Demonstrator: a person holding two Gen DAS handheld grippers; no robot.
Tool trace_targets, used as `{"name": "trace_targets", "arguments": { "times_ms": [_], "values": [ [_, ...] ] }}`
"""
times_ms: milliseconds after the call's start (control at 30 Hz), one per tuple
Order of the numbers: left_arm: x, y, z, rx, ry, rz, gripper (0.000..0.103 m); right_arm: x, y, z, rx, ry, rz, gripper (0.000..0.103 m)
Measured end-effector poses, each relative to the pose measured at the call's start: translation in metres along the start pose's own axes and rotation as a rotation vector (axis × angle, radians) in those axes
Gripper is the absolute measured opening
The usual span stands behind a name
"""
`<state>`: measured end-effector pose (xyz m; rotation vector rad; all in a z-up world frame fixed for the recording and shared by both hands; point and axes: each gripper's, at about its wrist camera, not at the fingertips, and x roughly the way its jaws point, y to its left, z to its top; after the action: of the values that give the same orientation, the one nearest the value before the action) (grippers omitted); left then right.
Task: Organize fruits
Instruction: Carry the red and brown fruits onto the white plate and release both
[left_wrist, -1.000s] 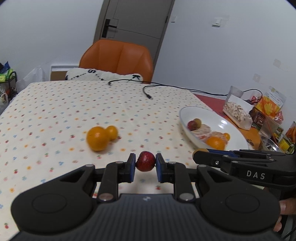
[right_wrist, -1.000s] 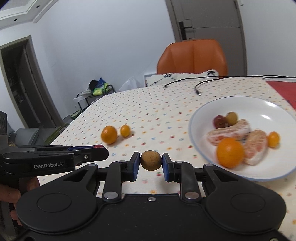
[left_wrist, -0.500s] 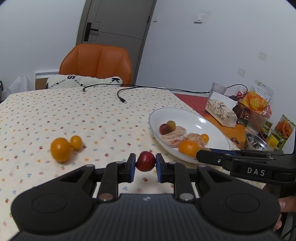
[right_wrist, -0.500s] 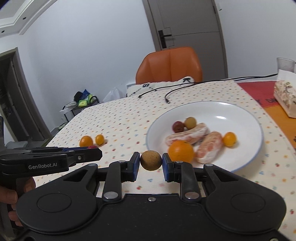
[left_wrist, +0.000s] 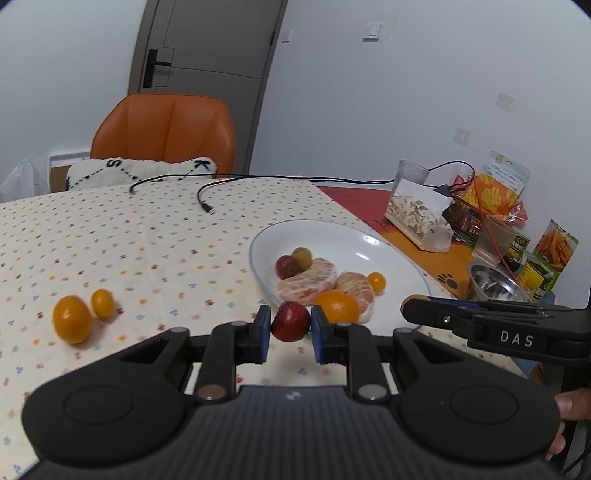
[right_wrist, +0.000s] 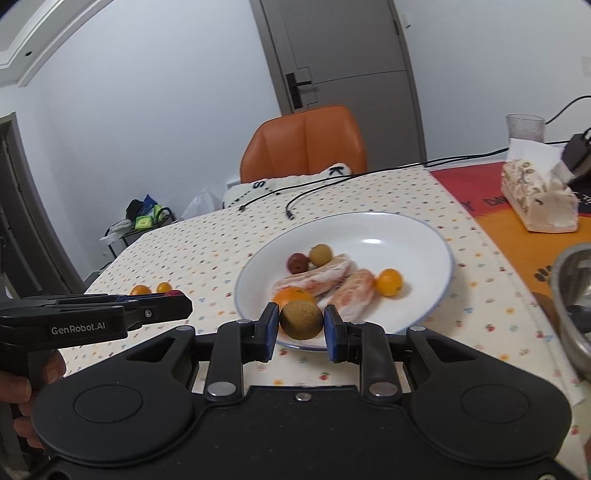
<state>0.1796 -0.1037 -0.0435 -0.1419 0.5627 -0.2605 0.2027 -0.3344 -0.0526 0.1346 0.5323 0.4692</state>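
Left hand-held gripper (left_wrist: 291, 329) is clamped on a small red fruit (left_wrist: 291, 320), pads pressed to both its sides, held above the dotted cloth on the counter (left_wrist: 147, 236) just short of the white plate (left_wrist: 343, 236). Right hand-held gripper (right_wrist: 301, 329) pinches a round brown fruit (right_wrist: 301, 319), poised right at the plate's near rim. On the plate sit two peeled citrus pieces (left_wrist: 308, 282), an orange (left_wrist: 338, 306), a tiny yellow-orange fruit (left_wrist: 376, 281), plus a red and a tan one at the back. Off to the left on the cloth, a large orange (left_wrist: 72, 319) and a small one (left_wrist: 102, 303) lie touching, well apart from the plate.
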Motion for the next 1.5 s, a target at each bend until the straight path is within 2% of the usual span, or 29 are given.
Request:
{"name": "trace_targets", "arguments": {
  "times_ms": [400, 833, 1100, 1333, 1367, 1500],
  "values": [
    [0.020, -0.030, 0.009, 0.050, 0.011, -0.047, 0.021, -0.002, -0.028, 0.005, 0.044, -0.023, -0.042, 0.025],
    [0.048, -0.057, 0.015, 0.072, 0.038, -0.081, 0.022, 0.000, -0.048, 0.008, 0.076, -0.028, -0.051, 0.025],
    [0.046, -0.049, 0.019, 0.053, 0.036, -0.032, 0.032, 0.005, -0.051, 0.009, 0.082, -0.025, -0.052, 0.025],
    [0.038, -0.029, 0.017, 0.034, 0.038, 0.037, 0.051, 0.009, -0.049, 0.009, 0.088, -0.025, -0.037, 0.027],
    [0.037, -0.026, 0.016, 0.028, 0.037, 0.044, 0.054, 0.009, -0.048, 0.010, 0.089, -0.028, -0.035, 0.031],
    [0.030, -0.016, 0.016, 0.017, 0.029, 0.072, 0.061, 0.010, -0.045, 0.010, 0.088, -0.024, -0.024, 0.032]
  ]
}}
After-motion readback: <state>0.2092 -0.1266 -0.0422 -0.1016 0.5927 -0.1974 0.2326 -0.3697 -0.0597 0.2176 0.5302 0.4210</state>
